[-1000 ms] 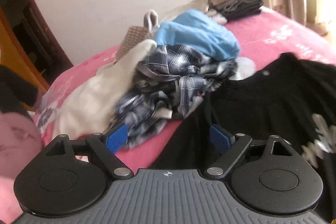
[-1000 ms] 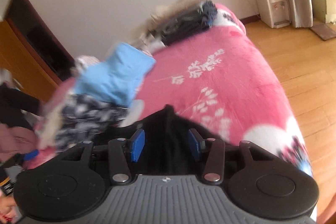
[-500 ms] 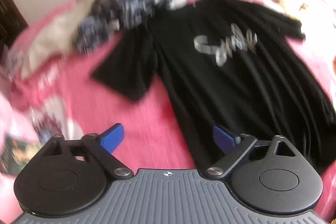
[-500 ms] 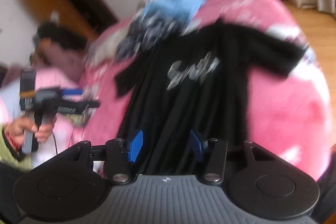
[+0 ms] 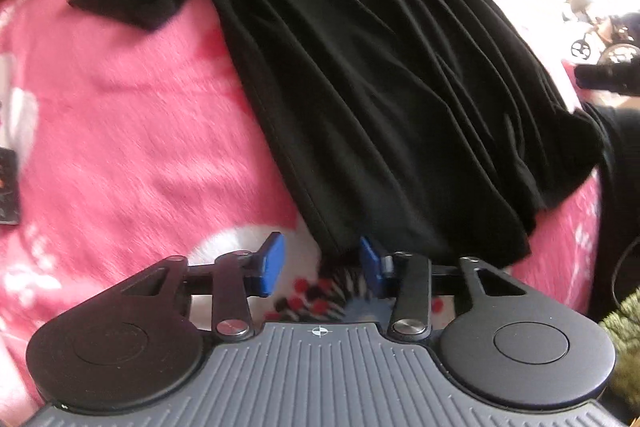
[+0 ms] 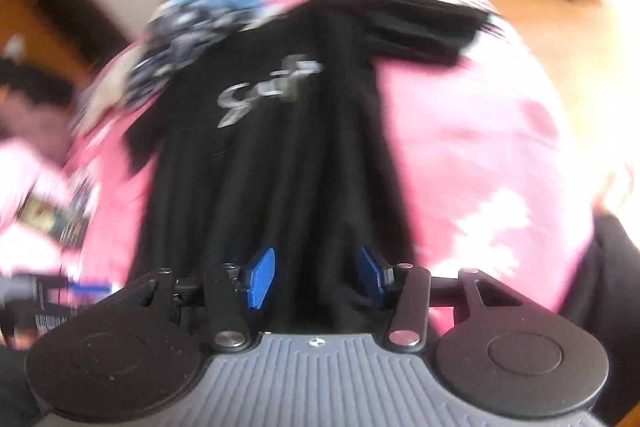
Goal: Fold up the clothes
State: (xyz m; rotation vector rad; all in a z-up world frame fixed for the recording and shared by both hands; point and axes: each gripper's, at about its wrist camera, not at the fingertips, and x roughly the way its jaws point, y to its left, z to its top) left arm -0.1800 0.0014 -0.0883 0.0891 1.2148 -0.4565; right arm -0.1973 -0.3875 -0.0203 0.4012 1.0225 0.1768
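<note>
here a black t-shirt (image 5: 380, 99) lies on pink bedding (image 5: 132, 115); left gripper (image 5: 322, 263) fingers closing, right gripper (image 6: 316, 277) fingers apart.

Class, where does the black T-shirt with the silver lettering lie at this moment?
The black T-shirt lies spread on the pink blanket, filling the centre of both wrist views, its hem toward the cameras and its collar end by the heap of clothes at the far side.

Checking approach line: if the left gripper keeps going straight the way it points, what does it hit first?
Probably the bottom hem corner of the black T-shirt, which sits just ahead of the closing left gripper, with the pink blanket under it. Depth is unclear.
</note>
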